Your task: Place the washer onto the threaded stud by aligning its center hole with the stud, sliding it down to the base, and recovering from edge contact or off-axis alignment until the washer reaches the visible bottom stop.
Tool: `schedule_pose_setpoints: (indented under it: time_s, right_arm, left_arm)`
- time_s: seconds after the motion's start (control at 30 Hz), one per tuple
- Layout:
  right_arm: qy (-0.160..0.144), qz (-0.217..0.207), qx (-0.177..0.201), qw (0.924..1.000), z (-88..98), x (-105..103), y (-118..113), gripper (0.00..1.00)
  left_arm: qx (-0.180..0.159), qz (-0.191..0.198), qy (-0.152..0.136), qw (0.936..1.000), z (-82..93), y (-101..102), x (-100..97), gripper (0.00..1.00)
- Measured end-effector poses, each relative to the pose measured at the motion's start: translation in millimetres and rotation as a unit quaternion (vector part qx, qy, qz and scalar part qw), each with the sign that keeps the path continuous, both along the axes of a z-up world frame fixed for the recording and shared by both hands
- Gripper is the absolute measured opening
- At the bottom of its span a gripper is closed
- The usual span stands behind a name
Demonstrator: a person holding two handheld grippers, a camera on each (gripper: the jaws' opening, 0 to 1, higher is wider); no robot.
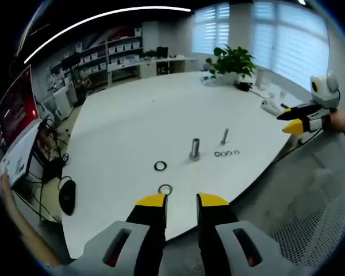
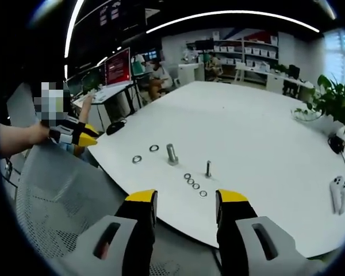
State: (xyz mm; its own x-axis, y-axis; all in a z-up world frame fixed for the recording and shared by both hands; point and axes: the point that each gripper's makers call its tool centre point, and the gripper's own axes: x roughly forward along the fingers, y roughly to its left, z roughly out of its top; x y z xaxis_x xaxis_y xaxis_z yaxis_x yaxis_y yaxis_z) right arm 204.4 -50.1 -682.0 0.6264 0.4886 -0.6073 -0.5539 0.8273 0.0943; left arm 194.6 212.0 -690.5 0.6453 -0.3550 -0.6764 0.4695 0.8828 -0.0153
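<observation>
On the white table (image 1: 138, 115) a thick threaded stud (image 1: 195, 149) stands upright, with a thinner stud (image 1: 224, 136) to its right. A silver washer (image 1: 165, 189) lies near the table edge, just beyond my left gripper (image 1: 181, 200), which is open and empty. A dark ring (image 1: 160, 166) lies a little farther in. Several small washers (image 1: 225, 153) sit in a row by the thin stud. In the right gripper view my right gripper (image 2: 184, 198) is open and empty, off the table's edge, facing the thick stud (image 2: 172, 154), thin stud (image 2: 208, 168), silver washer (image 2: 137, 159) and row of small washers (image 2: 194, 185).
A mesh chair back (image 2: 52, 190) sits between the grippers below the table edge. A potted plant (image 1: 236, 63) and a white controller (image 2: 338, 190) rest on the table's far parts. Shelves (image 1: 109, 54) and a red screen (image 1: 14, 106) stand around the room.
</observation>
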Motion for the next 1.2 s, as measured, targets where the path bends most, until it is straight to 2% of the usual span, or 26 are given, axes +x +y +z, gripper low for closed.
schedule_pose_setpoints:
  time_s: [0.5, 0.77, 0.83, 1.2]
  right_arm:
    - [0.006, 0.008, -0.003, 1.0, -2.1, -2, 1, 0.4]
    - [0.005, 0.009, 0.001, 0.9999, -1.5, -2, 2, 0.39]
    - [0.006, 0.01, 0.001, 0.9999, -1.5, -3, 3, 0.39]
    - [0.007, 0.009, 0.007, 0.9999, 0.0, -3, 2, 0.39]
  left_arm:
    - [0.006, 0.003, 0.008, 0.9999, -2.7, 2, -2.2, 0.17]
    - [0.014, 0.006, 0.026, 0.9996, -9.7, 5, -5.3, 0.17]
    - [0.016, 0.011, 0.037, 0.9991, -13.9, 6, -6.4, 0.17]
    - [0.039, 0.002, 0.062, 0.9973, -24.8, 7, -12.9, 0.2]
